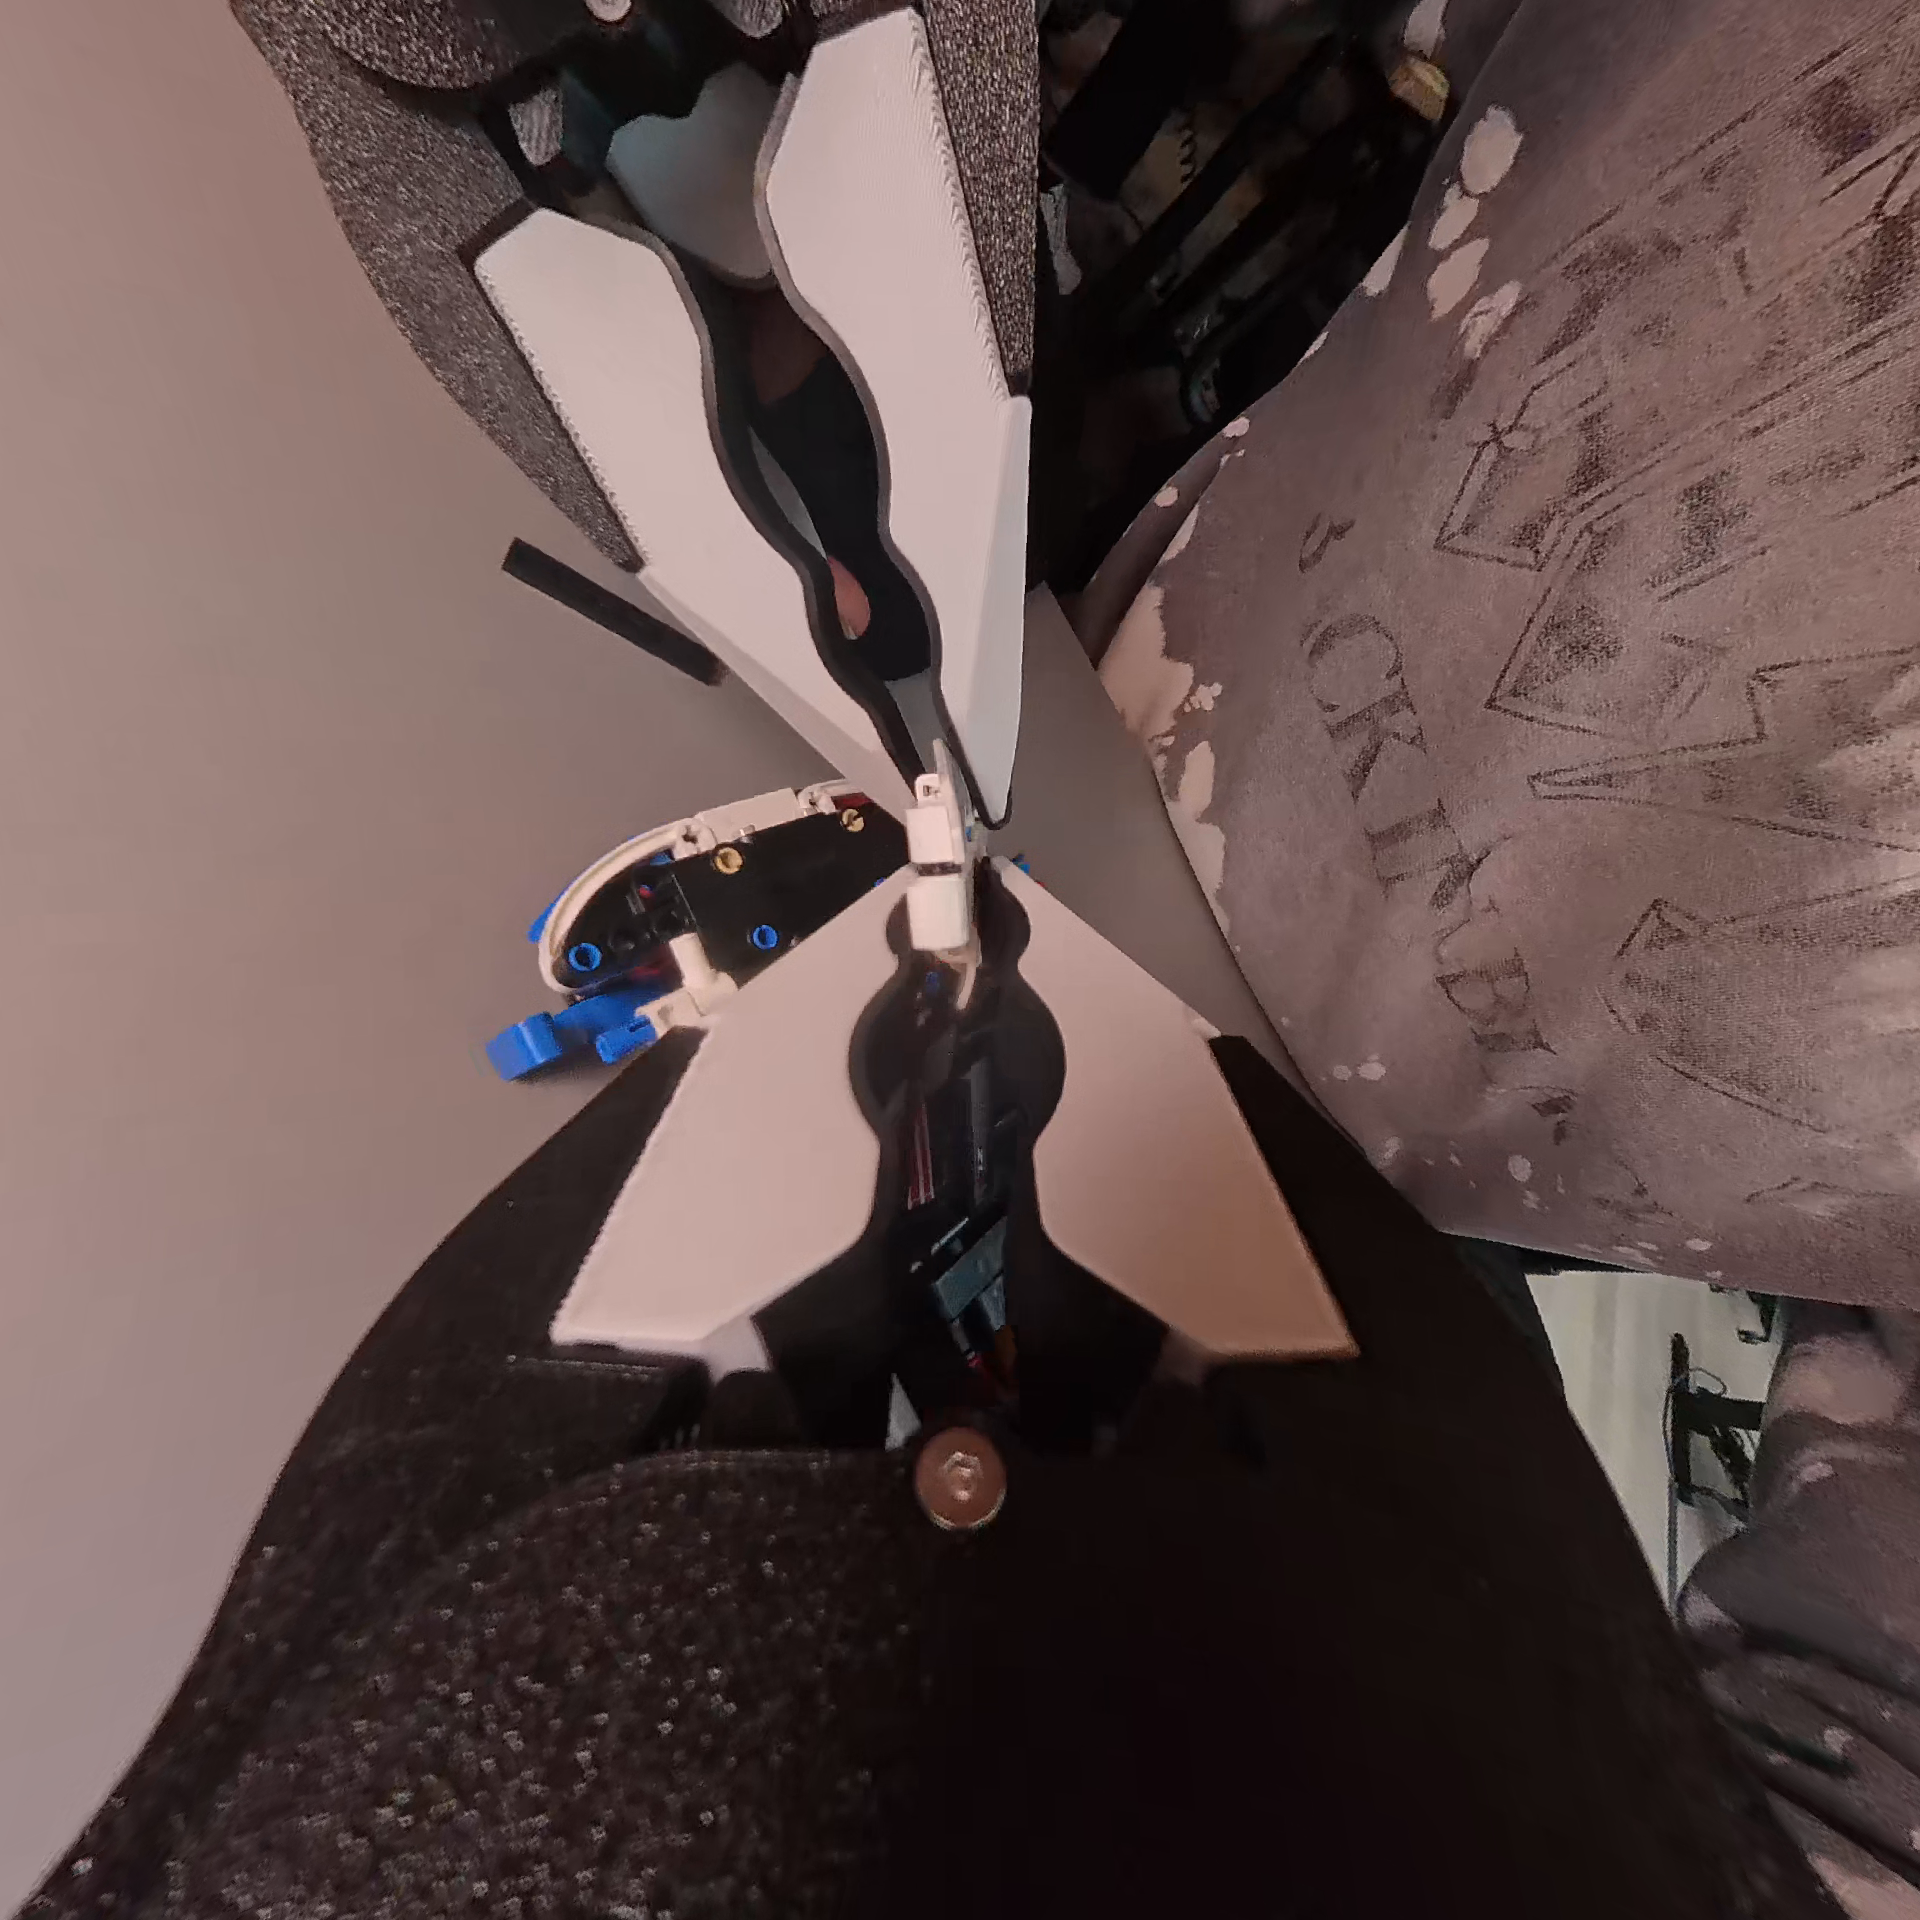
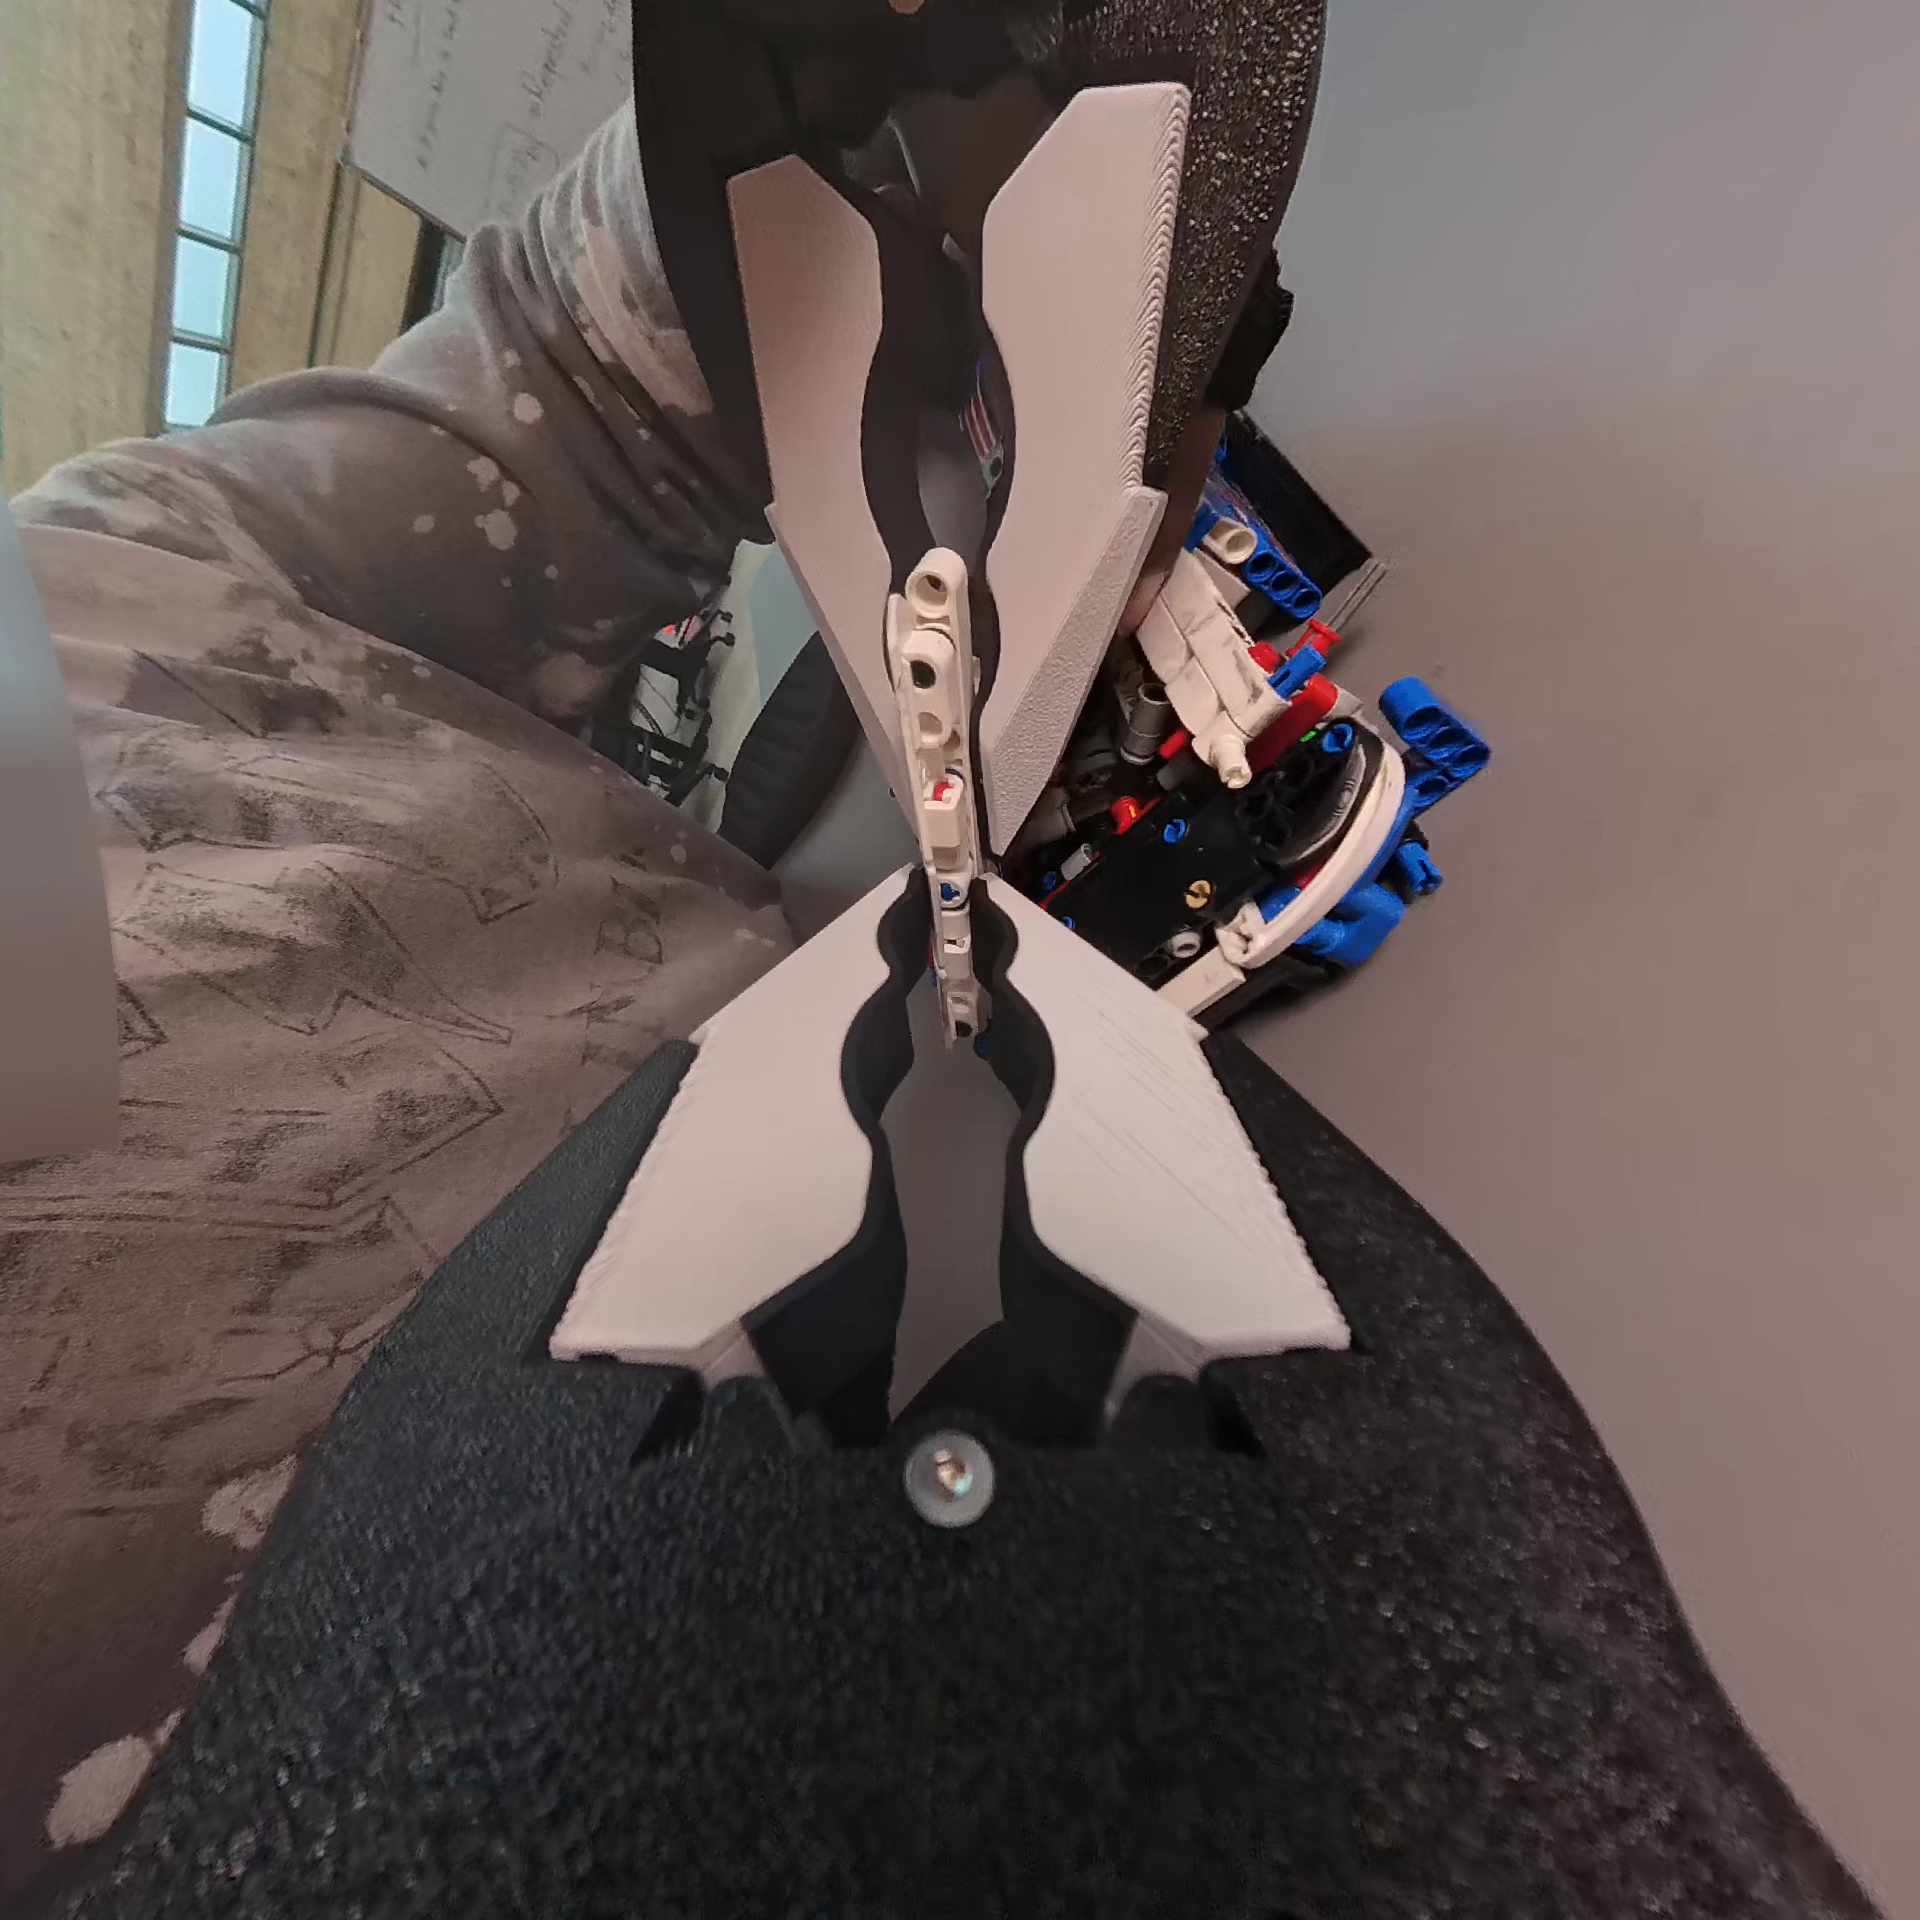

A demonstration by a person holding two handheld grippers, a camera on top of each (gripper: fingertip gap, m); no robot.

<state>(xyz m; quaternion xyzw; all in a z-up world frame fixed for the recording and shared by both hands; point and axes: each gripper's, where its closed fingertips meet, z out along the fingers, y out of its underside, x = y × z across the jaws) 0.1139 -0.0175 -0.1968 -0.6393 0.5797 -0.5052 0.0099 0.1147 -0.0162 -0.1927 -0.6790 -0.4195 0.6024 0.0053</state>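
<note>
My left gripper (image 1: 951,899) and my right gripper (image 2: 951,894) meet tip to tip above the grey table (image 1: 260,727). Both are shut on one slim white toy-brick beam assembly (image 2: 930,675), which also shows in the left wrist view (image 1: 935,883). In the left wrist view the right gripper (image 1: 966,795) comes in from above. In the right wrist view the left gripper (image 2: 951,831) comes in from above. The assembly runs back between the left fingers as dark, red-striped parts (image 1: 951,1195). A black, white, blue and red brick model (image 2: 1226,831) lies on the table just beside the tips; it also shows in the left wrist view (image 1: 717,914).
A person's grey patterned sweatshirt (image 1: 1558,727) fills the side next to the grippers and also shows in the right wrist view (image 2: 312,831). A thin black strip (image 1: 613,613) lies on the table. A window (image 2: 208,208) and a whiteboard (image 2: 468,104) are far behind. Both grippers' tips are close together, under 4 cm apart.
</note>
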